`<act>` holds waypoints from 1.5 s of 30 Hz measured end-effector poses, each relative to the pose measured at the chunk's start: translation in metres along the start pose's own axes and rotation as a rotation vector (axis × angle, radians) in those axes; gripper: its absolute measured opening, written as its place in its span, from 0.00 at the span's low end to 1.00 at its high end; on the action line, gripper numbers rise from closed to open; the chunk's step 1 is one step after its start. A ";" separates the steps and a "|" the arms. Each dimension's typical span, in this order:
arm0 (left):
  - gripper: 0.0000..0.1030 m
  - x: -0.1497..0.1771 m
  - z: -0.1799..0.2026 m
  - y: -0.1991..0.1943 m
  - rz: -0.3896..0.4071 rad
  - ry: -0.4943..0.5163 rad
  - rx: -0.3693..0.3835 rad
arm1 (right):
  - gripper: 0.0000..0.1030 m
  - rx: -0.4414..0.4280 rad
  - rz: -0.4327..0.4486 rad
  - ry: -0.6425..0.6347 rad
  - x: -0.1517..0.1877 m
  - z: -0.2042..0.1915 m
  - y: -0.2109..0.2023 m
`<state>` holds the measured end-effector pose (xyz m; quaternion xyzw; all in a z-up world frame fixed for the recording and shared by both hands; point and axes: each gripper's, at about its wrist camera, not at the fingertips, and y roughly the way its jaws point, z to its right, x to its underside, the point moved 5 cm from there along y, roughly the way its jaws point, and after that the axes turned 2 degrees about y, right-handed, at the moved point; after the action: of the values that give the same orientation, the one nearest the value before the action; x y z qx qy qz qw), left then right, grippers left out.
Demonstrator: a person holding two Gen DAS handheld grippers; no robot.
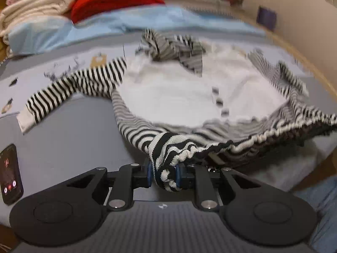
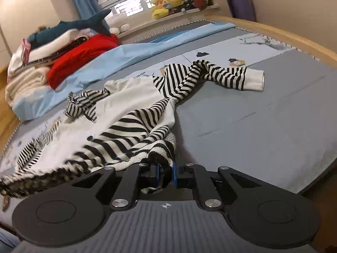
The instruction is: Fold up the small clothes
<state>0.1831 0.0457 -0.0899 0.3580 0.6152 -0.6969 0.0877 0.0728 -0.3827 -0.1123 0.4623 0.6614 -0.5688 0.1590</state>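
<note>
My left gripper (image 1: 163, 174) and right gripper (image 2: 166, 175) each clench a hem corner of the striped sweater (image 1: 179, 88), spread ahead on the bed (image 2: 252, 122), stretching the edge for folding.

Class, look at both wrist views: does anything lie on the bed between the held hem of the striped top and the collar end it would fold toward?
Nothing visible does. Both claws, left and right, pinch the striped top's hem. Only its own white front lies ahead; the phone sits off to the side.
</note>
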 end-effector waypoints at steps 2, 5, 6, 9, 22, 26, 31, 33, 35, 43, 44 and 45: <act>0.24 0.016 0.009 0.013 -0.059 0.044 -0.001 | 0.11 0.046 -0.060 -0.081 0.008 -0.006 0.010; 0.53 0.044 0.008 0.033 -0.110 0.055 -0.038 | 0.13 0.082 -0.207 -0.161 0.026 -0.012 0.030; 0.67 0.052 0.002 0.035 -0.120 0.040 -0.051 | 0.19 0.101 -0.238 -0.195 0.028 -0.015 0.033; 0.90 0.049 -0.024 0.021 -0.093 -0.060 -0.055 | 0.56 0.152 -0.252 -0.286 0.028 -0.020 0.024; 1.00 0.013 -0.033 -0.006 -0.211 0.153 0.213 | 0.73 -0.059 -0.065 -0.547 -0.140 -0.130 0.003; 1.00 -0.010 -0.043 0.010 -0.111 0.015 0.148 | 0.71 -0.124 -0.069 -0.556 -0.166 -0.180 0.074; 1.00 -0.076 -0.075 0.076 -0.011 -0.255 -0.021 | 0.63 -0.182 -0.049 -0.477 -0.209 -0.245 0.171; 1.00 -0.103 -0.091 0.110 -0.003 -0.301 -0.103 | 0.61 -0.210 -0.072 -0.446 -0.228 -0.268 0.212; 1.00 -0.122 -0.116 0.131 0.016 -0.335 -0.203 | 0.59 -0.248 -0.112 -0.460 -0.241 -0.296 0.256; 1.00 -0.127 -0.206 0.169 -0.045 -0.596 -0.252 | 0.73 -0.189 -0.231 -0.524 -0.230 -0.373 0.416; 1.00 -0.124 -0.208 0.169 -0.045 -0.607 -0.243 | 0.74 -0.184 -0.239 -0.526 -0.227 -0.380 0.432; 1.00 -0.124 -0.210 0.170 -0.049 -0.613 -0.247 | 0.74 -0.197 -0.261 -0.524 -0.222 -0.388 0.447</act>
<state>0.4506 0.1607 -0.1471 0.1034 0.6484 -0.6942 0.2948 0.6649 -0.1629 -0.1019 0.1935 0.7038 -0.6172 0.2938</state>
